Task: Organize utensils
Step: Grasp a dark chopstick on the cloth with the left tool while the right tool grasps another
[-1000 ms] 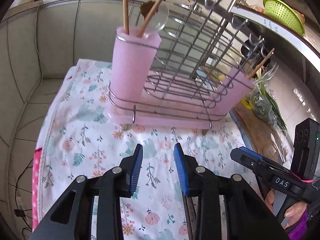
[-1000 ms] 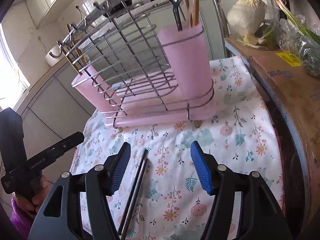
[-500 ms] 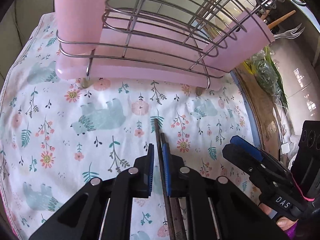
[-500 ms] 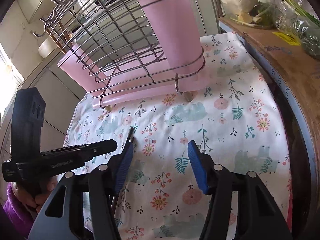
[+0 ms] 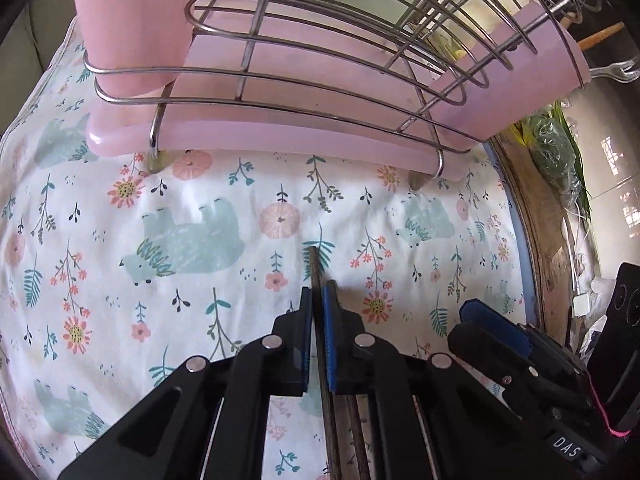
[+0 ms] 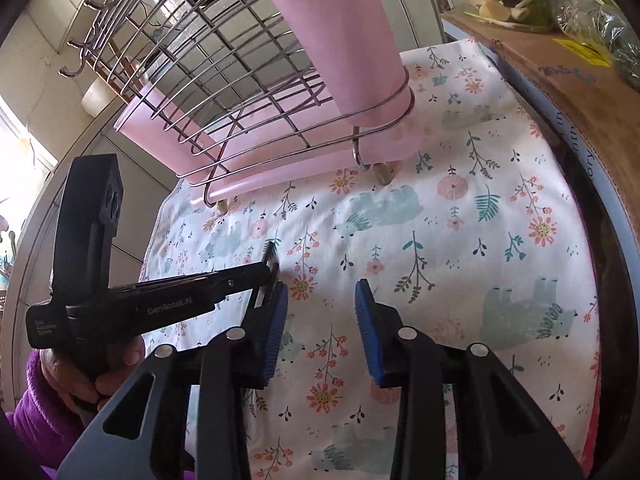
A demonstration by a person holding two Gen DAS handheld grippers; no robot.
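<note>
Pinching one dark chopstick (image 5: 316, 276) between its blue-padded fingers (image 5: 306, 320), the left gripper (image 5: 317, 304) sat low over the flowered cloth (image 5: 200, 240) that covered the surface, near the cloth's front edge, and the stick's tip poked out past the pads toward the rack. A second chopstick (image 5: 354, 420) lay on the cloth just beside the first, on its right, mostly hidden under the gripper body, and it looked outside the clamp. Both sticks seemed thin, stiff and light, probably wood with a smooth finish, so a single one would likely swivel or slip if held only near one end; a hold nearer the middle, squarely across the pads, should steady it. To the right, the right gripper (image 6: 320, 312) hovered over the cloth with its fingers spread wide and nothing between them. Farther back, toward the cloth's rear edge, stood the wire dish rack (image 5: 320, 60) on its pink drip tray (image 5: 280, 136), with a tall pink utensil cup (image 6: 340, 40) ringed at each end, the likely home for the chopsticks.
</note>
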